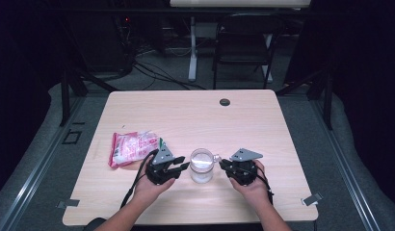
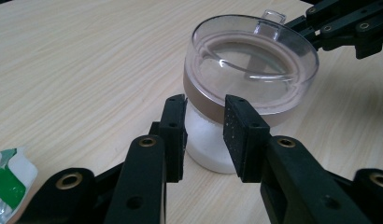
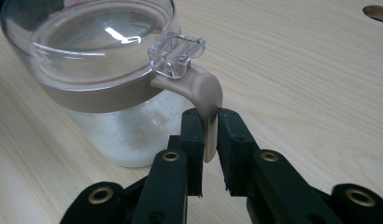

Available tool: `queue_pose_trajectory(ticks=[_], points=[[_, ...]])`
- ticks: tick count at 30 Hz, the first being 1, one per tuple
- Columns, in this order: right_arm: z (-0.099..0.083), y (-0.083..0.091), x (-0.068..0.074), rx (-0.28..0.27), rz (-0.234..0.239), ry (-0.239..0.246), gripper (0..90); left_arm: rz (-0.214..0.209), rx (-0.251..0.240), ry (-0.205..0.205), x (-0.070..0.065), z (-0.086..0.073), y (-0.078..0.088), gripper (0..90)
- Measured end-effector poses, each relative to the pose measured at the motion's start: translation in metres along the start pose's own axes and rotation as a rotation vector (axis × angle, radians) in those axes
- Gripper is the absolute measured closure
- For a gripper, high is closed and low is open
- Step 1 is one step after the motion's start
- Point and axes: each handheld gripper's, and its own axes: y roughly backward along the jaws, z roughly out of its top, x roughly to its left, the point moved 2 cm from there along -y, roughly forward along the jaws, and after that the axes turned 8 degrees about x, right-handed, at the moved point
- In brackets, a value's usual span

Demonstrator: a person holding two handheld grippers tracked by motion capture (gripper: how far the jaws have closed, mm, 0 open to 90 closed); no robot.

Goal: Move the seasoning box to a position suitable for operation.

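The worktop point(image 1: 195, 115) is a pale wood-grain slab with rounded corners. A clear jar point(image 1: 202, 166) with a tan collar and see-through lid stands on it, between the left hand-held gripper point(image 1: 178, 168) and the right hand-held gripper point(image 1: 223, 166); its lower part looks white. A crumpled red-and-white plastic packet point(image 1: 132, 147) lies flat just beyond and outward of the left hand-held gripper. Well ahead of the right hand-held gripper, near the far edge, a small dark round grommet point(image 1: 225, 102) sits in the surface.
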Motion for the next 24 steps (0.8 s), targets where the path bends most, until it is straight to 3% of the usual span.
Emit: queue_pose_trajectory(ticks=[10, 12, 24], points=[[0.004, 0.008, 0.006, -0.014, 0.044, -0.008, 75.0, 0.013, -0.001, 0.021, 0.005, -0.001, 0.002, 71.1], [0.006, 0.018, 0.006, -0.029, 0.056, -0.01, 72.7, 0.013, -0.013, 0.038, 0.006, -0.001, 0.003, 71.1], [0.018, 0.04, 0.003, -0.054, 0.012, -0.077, 72.4, 0.01, -0.031, 0.059, 0.007, 0.0, 0.008, 70.6]])
